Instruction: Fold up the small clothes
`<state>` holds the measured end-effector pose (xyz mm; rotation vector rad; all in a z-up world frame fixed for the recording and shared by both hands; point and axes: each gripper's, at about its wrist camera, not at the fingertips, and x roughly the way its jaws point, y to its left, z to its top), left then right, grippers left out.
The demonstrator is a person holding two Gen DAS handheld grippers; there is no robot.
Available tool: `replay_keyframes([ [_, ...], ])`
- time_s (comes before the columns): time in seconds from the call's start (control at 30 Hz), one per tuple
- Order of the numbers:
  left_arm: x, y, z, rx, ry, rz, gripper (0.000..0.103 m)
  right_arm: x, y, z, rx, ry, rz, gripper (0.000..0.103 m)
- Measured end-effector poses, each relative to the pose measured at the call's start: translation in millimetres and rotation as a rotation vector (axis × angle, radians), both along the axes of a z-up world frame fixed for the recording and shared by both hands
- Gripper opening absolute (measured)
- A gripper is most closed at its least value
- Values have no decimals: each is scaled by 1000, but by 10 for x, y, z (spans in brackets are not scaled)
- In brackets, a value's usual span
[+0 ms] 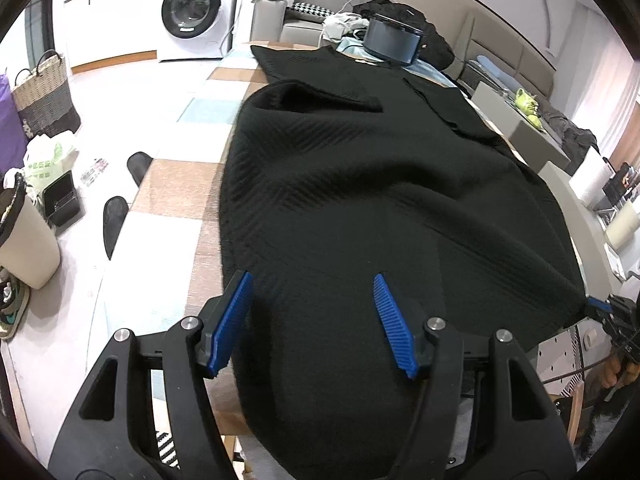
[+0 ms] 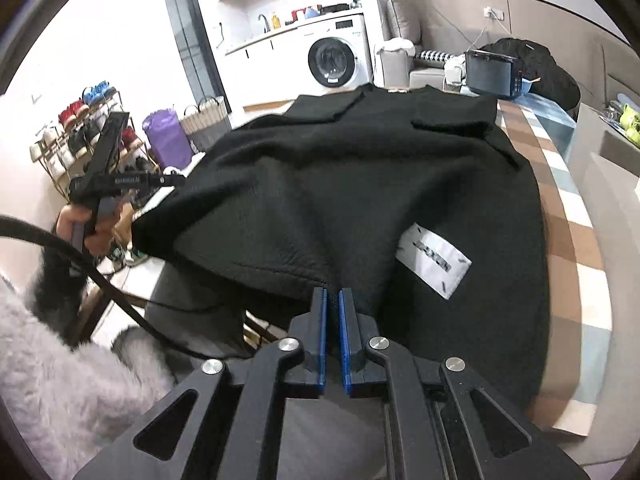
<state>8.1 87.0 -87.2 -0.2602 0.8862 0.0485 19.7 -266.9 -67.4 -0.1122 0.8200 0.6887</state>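
Observation:
A black ribbed knit garment (image 1: 360,184) lies spread over a checked tablecloth (image 1: 176,188), its near end hanging off the table edge. My left gripper (image 1: 312,276) hovers over that near end, jaws wide open, both blue pads (image 1: 236,320) bare. In the right wrist view the garment (image 2: 360,184) shows a white label (image 2: 434,260). My right gripper (image 2: 332,300) is shut on the garment's near hem, with black fabric pinched between the pads. The right gripper (image 1: 600,306) also shows at the garment's right corner in the left wrist view. The left gripper (image 2: 168,180) sits at the garment's left corner, held by a hand (image 2: 80,224).
A dark box (image 1: 394,40) and piled clothes stand at the table's far end. On the floor to the left are a woven basket (image 1: 44,92), a white bin (image 1: 24,248) and slippers. A washing machine (image 2: 332,62), shoe rack (image 2: 80,128) and purple bag (image 2: 166,136) stand beyond.

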Motion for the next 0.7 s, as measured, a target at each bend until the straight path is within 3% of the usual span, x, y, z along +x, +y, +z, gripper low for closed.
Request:
replay_keyframes([
  [0.03, 16, 35, -4, 0, 1, 8, 60, -32, -15, -1, 2, 18, 12, 19],
  [0.1, 66, 97, -26, -2, 5, 26, 60, -78, -97, 78, 27, 9, 29, 50],
  [0.23, 249, 272, -77, -27, 24, 79, 60, 20, -336, 299, 126, -24, -46, 53],
  [0.3, 364, 351, -94, -53, 26, 100, 60, 199, -458, 338, 145, -27, -147, 58],
  [0.47, 715, 569, -127, -60, 44, 153, 60, 897, -715, 232, 141, 10, -412, 58],
  [0.7, 1144, 716, -225, -48, 87, 174, 60, 1568, -774, 46, 138, 86, -479, 58],
])
